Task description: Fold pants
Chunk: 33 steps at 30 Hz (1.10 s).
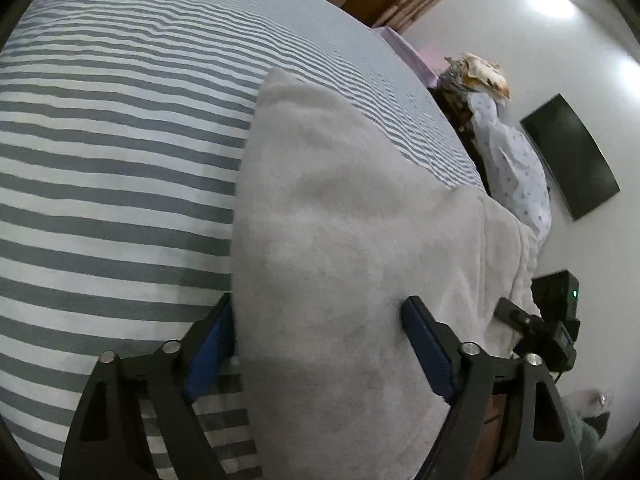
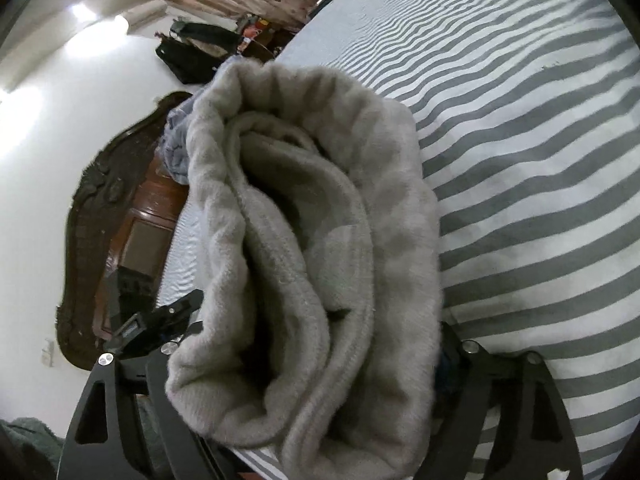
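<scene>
Lying along the edge of the striped bedsheet [image 1: 120,168], the grey fleece pants [image 1: 340,240] are running between both tools. The left gripper [image 1: 320,332] is gaping around the leg fabric; whether the right gripper [image 2: 316,344] is pinching the bunched waistband [image 2: 304,240] cannot be told.

One pair of pants [image 1: 340,240] is in view — a single grey, fleecy garment, bunched into several soft layers in the right wrist view. Two grippers appear: the left gripper [image 1: 320,316], with two blue-padded fingers [image 1: 426,344] set on either side of the fabric, and the right gripper [image 2: 320,328], whose fingertips are hidden by the cloth. One striped bed sheet [image 1: 112,160] lies beneath. One dark screen [image 1: 572,156] hangs on the wall. One carved wooden headboard [image 2: 92,216] shows at the bed's edge — and one patterned cloth [image 1: 516,160] drapes beside it. Two bright ceiling reflections [image 2: 84,12] are visible.
</scene>
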### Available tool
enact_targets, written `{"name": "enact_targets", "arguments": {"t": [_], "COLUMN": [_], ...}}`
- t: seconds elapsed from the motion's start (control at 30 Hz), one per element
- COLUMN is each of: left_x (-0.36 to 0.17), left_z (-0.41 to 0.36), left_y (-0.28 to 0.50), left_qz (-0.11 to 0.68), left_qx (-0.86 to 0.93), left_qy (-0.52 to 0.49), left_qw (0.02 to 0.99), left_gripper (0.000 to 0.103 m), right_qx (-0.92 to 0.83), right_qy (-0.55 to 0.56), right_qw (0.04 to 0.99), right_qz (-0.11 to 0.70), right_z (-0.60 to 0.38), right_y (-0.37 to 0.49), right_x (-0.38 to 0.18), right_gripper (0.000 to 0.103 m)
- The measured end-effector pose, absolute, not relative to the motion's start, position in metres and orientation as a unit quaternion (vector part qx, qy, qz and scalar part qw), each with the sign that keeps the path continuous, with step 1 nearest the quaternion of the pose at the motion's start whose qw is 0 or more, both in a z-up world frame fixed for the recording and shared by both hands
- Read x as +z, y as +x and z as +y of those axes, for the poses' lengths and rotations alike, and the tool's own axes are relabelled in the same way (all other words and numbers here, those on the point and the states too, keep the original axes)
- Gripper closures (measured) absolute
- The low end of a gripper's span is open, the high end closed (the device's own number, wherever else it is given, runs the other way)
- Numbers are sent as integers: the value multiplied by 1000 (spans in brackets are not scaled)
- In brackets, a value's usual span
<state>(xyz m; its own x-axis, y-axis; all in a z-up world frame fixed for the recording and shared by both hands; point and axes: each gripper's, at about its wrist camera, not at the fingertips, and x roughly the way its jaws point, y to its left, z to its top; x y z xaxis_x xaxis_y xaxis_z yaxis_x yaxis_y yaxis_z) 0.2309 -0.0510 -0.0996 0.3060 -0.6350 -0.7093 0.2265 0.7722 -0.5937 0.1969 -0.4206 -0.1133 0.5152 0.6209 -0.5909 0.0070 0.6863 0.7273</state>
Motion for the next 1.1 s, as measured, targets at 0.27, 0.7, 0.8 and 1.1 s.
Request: {"name": "enact_targets", "arguments": {"t": [0.27, 0.7, 0.8, 1.1], "left_x": [-94, -50, -34, 23], "left_z": [-46, -46, -34, 12], "left_y": [235, 226, 227, 250], "left_qz": [506, 434, 426, 393], "left_qx": [-287, -301, -293, -246], "left_qy": [-244, -219, -199, -178], "left_qw": [776, 820, 832, 868], "left_gripper": [65, 77, 77, 77], "right_qx": [155, 126, 141, 195], "right_qy": [358, 346, 334, 315], "right_qw": [800, 820, 825, 833], "right_qz": [456, 438, 434, 411], "right_z": [-414, -387, -374, -326], "right_y": [196, 195, 205, 257], "right_x": [-105, -48, -28, 12], "right_gripper": [43, 58, 58, 59]}}
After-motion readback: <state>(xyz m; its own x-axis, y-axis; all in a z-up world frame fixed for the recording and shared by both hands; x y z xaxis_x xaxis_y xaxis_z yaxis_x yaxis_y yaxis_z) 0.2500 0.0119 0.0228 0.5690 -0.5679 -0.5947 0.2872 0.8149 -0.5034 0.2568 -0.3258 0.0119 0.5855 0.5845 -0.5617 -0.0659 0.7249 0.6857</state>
